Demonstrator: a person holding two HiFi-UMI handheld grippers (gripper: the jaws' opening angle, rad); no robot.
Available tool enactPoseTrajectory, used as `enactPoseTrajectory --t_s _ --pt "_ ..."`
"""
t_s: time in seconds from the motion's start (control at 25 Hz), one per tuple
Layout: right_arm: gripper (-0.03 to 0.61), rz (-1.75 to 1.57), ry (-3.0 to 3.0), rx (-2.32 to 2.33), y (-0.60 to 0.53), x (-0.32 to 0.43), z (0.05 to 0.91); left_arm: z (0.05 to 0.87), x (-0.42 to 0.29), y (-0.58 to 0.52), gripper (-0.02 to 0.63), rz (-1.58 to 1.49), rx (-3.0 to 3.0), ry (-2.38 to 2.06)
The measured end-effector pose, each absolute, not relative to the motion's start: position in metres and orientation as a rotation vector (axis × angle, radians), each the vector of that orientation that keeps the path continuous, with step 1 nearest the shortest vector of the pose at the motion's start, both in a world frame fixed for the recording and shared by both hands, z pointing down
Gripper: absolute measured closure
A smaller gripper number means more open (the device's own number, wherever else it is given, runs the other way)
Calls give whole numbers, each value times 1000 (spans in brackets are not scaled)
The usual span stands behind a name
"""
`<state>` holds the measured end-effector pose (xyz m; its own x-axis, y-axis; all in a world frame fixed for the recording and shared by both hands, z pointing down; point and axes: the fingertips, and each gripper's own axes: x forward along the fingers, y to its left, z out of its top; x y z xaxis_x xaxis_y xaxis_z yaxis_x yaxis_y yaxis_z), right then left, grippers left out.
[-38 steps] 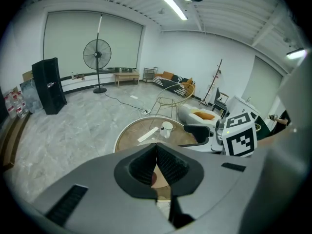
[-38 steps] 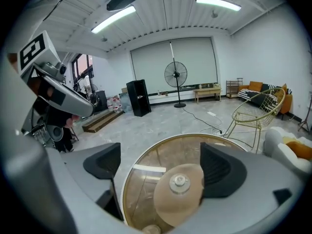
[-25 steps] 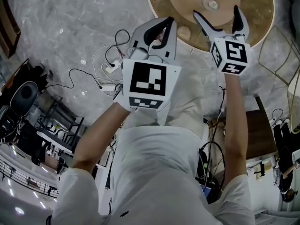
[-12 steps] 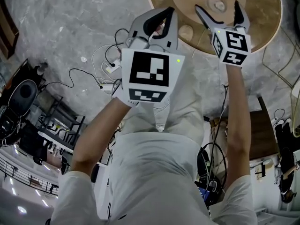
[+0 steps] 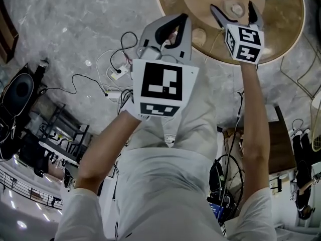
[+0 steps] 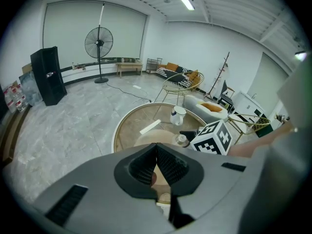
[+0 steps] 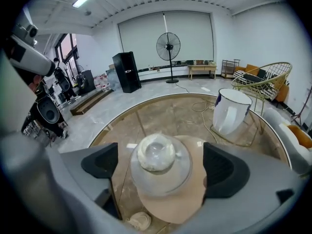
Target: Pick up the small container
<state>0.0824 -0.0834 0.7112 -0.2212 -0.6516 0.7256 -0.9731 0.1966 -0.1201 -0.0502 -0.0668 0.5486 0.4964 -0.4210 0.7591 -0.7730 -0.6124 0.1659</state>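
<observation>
Bracketing small container | R gripper jaws apart | no contact

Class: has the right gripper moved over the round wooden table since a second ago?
Yes: the right gripper advanced across the round wooden table, its open jaws now flanking the small clear container.

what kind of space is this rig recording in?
Probably a large open studio or lounge-style test room, not a home or factory line. The grey stone-look floor has loose cables on it, and there is a pedestal fan and a wire lounge chair beyond the round table.
</observation>
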Motion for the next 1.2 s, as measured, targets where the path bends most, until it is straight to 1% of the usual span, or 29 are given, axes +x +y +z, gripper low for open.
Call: enactPoseTrajectory --t_s 0.28,0.48,0.56,0.68,0.76,0.8,1.2 --pt "46 782 -1896 1509 -84 90 734 554 -59 -71 594 946 2206 -1030" --pt "69 788 -1873 1500 -84 92 747 557 -66 -73 594 938 2162 -1075" --pt "117 765 -1885 1491 -86 90 748 558 -65 -72 594 937 2160 -1073" --pt "159 737 -1902 1466 -86 84 747 561 -62 -68 594 938 2157 -1065" --pt "225 713 -1898 1443 -86 81 747 563 -61 -67 594 939 2154 -1064" --pt "233 703 -1889 1431 -86 80 747 564 -62 -67 594 938 2149 -1067" --pt "236 694 -1877 1391 -85 78 746 564 -77 -66 594 954 2128 -1095"
